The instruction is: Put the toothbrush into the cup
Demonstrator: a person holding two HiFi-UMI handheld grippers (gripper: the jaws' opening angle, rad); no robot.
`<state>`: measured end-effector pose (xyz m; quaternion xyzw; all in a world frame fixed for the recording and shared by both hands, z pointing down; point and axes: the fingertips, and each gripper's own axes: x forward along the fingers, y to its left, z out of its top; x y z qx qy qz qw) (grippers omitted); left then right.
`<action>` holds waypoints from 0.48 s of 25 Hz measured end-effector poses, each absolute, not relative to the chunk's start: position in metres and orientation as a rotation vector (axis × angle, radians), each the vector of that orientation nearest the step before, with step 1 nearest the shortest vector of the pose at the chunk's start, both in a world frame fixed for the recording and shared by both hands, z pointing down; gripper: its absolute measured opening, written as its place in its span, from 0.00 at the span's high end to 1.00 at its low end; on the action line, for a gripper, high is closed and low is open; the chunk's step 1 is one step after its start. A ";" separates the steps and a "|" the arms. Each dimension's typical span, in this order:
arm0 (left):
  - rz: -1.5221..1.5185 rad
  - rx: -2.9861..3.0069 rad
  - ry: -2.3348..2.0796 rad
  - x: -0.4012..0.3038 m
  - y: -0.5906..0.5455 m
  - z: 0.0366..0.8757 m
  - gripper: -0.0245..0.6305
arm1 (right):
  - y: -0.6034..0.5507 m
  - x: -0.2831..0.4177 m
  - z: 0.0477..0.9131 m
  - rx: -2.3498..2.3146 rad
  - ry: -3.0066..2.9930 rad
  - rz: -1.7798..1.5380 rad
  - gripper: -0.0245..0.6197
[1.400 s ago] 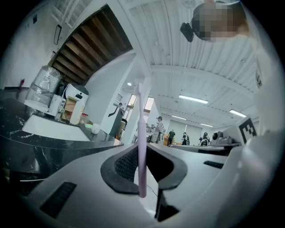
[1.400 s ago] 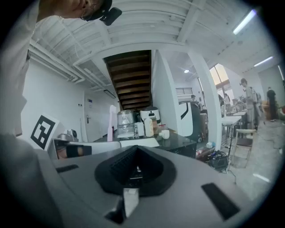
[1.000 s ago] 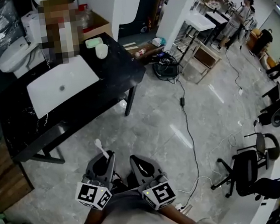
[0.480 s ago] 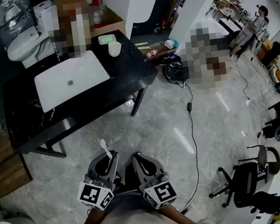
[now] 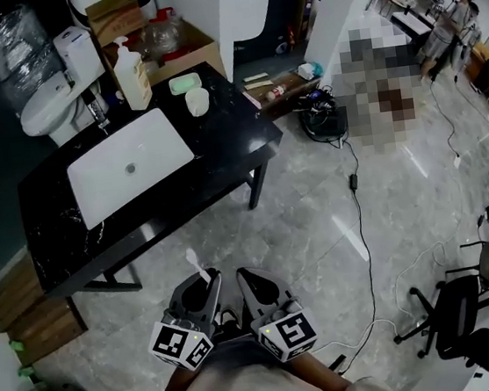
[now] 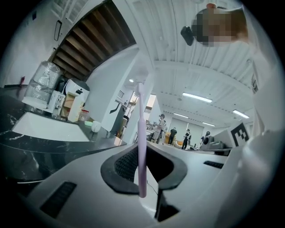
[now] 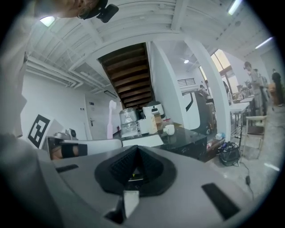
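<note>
While the black counter (image 5: 223, 162) lies well ahead | right gripper (image 5: 258, 293) pressed together, empty; left gripper (image 5: 197, 295) pinching | cup (image 5: 198, 101) on counter beside sink (image 5: 130, 164) | toothbrush (image 6: 141, 147) upright in left jaws, held low | risk: low hold lets it tilt, missing cup.

— What's the room like from where you stand?
— Under me is a glossy grey marbled tile floor (image 5: 309, 218). At eleven o'clock there's a black stone-topped table (image 5: 237, 133) with a white rectangular sink basin (image 5: 130, 164) set into it, and a white ceramic toilet (image 5: 40, 113) just behind.
— And to your right?
— A broad white square pillar (image 5: 337, 2) at one o'clock, a thin black cable (image 5: 357, 207) trailing over the floor at two, and black swivel office chairs (image 5: 458, 310) at four.
— Light?
— I see long white ceiling strip lamps (image 6: 196, 97), and the brown slatted underside of a staircase (image 6: 93, 40) overhead.
</note>
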<state>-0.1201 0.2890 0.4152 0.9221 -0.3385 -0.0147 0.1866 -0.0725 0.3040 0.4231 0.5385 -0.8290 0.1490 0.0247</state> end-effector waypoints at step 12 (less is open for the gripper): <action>-0.019 2.645 -0.945 -0.026 0.217 0.407 0.89 | 0.227 0.017 0.417 1.660 -2.588 0.454 0.95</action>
